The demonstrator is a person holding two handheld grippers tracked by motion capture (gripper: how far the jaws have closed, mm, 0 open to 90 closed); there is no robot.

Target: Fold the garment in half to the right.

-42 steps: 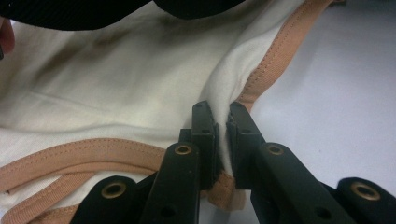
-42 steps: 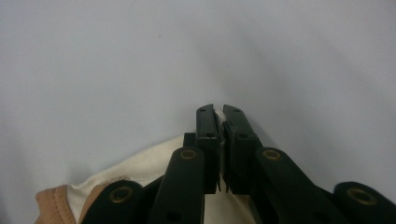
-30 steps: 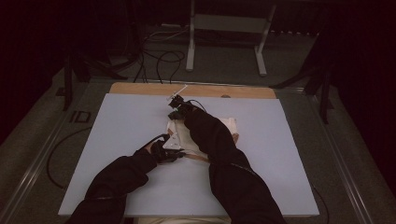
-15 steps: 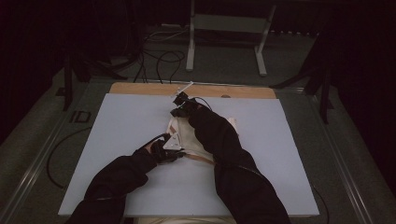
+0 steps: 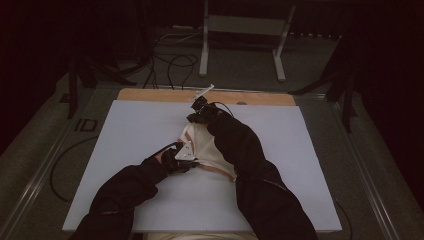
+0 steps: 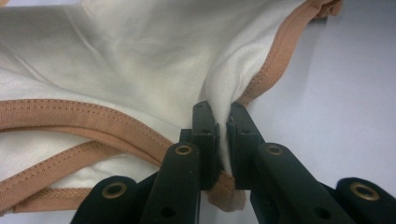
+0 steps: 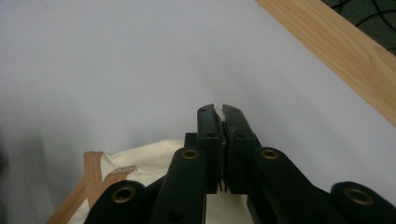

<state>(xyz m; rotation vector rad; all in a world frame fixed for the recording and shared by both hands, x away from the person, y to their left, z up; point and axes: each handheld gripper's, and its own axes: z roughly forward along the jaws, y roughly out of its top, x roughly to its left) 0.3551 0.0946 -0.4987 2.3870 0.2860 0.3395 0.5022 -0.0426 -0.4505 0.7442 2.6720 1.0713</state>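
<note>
A white garment with tan-brown trim (image 5: 205,145) lies on the pale table top (image 5: 125,125), stretched between the two hands. My left gripper (image 6: 222,116) is shut on a fold of the white cloth (image 6: 140,70) beside its tan edge (image 6: 275,60); in the high view it (image 5: 186,159) sits at the garment's near end. My right gripper (image 7: 220,112) is shut on a sliver of white fabric, with more of the garment (image 7: 140,163) hanging below the jaws. From above, this gripper (image 5: 197,116) holds the far end, towards the wooden edge.
A wooden strip (image 5: 200,95) runs along the table's far edge, also seen at the right gripper view's upper right as a wooden strip (image 7: 336,51). Behind the table stand a metal frame (image 5: 240,35) and floor cables (image 5: 165,60). Dark sleeves (image 5: 250,165) cross the near table.
The right gripper has moved farther from the person, towards the wooden edge, drawing the garment out longer. The left gripper has stayed in place with its hold.
</note>
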